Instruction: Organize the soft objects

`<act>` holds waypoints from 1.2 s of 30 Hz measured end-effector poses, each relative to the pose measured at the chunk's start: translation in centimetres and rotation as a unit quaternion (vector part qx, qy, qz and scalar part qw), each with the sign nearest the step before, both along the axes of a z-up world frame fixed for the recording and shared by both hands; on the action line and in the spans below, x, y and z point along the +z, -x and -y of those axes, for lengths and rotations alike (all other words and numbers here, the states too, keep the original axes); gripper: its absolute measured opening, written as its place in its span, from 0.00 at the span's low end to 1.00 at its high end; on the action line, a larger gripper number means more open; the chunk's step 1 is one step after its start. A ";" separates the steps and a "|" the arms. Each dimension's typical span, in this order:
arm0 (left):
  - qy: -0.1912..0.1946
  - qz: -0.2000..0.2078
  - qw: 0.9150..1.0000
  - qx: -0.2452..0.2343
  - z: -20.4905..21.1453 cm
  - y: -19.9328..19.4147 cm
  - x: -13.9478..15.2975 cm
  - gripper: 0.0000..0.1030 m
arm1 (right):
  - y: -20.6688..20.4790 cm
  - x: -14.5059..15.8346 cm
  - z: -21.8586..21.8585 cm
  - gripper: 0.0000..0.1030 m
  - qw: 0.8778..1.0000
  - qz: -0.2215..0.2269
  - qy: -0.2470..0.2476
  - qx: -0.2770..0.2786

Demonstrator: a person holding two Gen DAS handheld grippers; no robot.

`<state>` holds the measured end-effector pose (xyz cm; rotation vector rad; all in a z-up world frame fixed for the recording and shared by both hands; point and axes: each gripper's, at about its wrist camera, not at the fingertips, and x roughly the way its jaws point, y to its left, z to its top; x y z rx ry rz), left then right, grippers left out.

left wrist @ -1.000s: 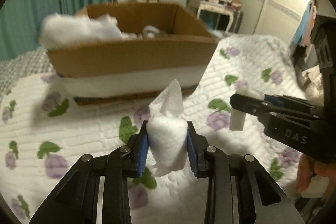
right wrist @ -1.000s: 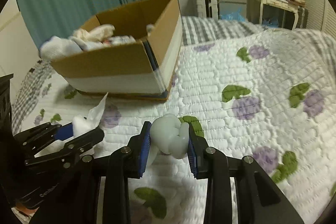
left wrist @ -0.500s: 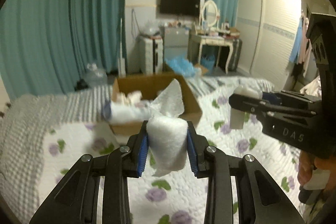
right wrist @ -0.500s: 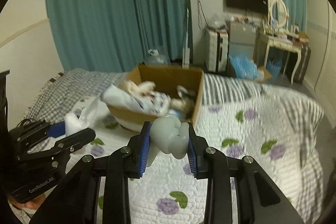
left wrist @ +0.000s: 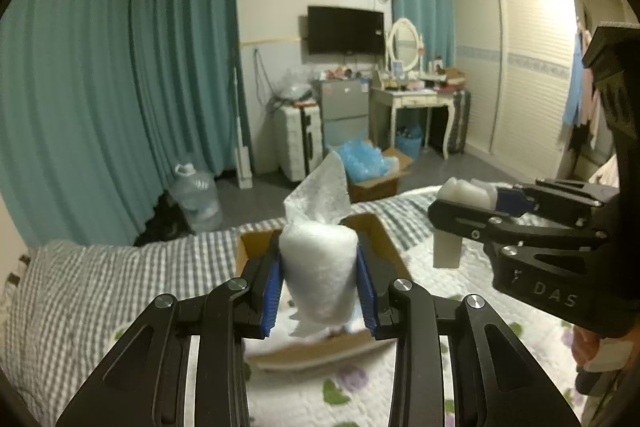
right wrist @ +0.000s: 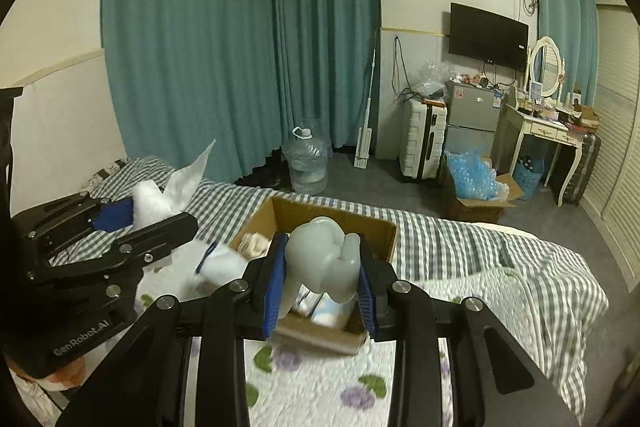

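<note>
My left gripper (left wrist: 319,281) is shut on a white foam roll (left wrist: 318,267) with a loose flap sticking up, held high above the bed. My right gripper (right wrist: 322,277) is shut on a pale squishy tooth-shaped toy (right wrist: 322,259). An open cardboard box (right wrist: 352,221) with several soft items inside sits on the bed below and beyond both grippers; it also shows in the left wrist view (left wrist: 384,239). The right gripper shows at the right of the left wrist view (left wrist: 476,203). The left gripper shows at the left of the right wrist view (right wrist: 136,211).
The bed has a floral quilt (right wrist: 320,387) and a grey checked blanket (left wrist: 100,279). Beyond it are teal curtains (right wrist: 240,47), a water jug (right wrist: 306,163), a suitcase (right wrist: 424,139), a small fridge (right wrist: 472,119), a dressing table (right wrist: 548,131) and a floor box of blue plastic (right wrist: 476,183).
Both grippers have risen well above the bed with their objects still held. The box now looks small and low in both views, and the room beyond has come into sight.
</note>
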<state>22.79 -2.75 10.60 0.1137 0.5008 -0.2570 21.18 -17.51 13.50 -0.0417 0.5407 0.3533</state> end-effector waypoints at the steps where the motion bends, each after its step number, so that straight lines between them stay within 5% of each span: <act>1: -0.001 -0.005 1.000 0.001 0.2 -1.3 -0.6 0.31 | -1.2 -0.2 0.0 0.30 1.000 -0.003 0.000 -0.001; 14: -0.030 -0.093 0.995 0.022 1.4 -13.4 -9.5 0.34 | -13.5 -9.8 -0.7 0.31 0.997 -0.071 0.001 -0.011; 18: -0.021 -0.094 0.994 0.044 0.5 -14.2 -10.3 0.71 | -15.1 -11.9 -1.0 0.37 0.997 -0.078 0.004 -0.014; 22: -0.004 -0.088 0.994 0.061 -0.9 -13.9 -10.0 0.77 | -16.2 -12.7 -0.8 0.43 0.996 -0.085 -0.010 -0.019; 25: 0.006 -0.087 0.993 0.077 -1.7 -13.7 -9.4 0.77 | -16.3 -12.3 -0.6 0.59 0.997 -0.075 -0.016 -0.025; 27: 0.016 -0.084 0.993 0.082 -2.1 -13.3 -8.7 0.77 | -16.2 -11.4 -0.3 0.81 0.997 -0.067 -0.026 -0.035; 36: 0.008 -0.021 0.996 0.092 -2.3 -6.4 -0.5 0.78 | -11.0 -2.8 1.0 0.85 0.998 -0.014 -0.015 -0.062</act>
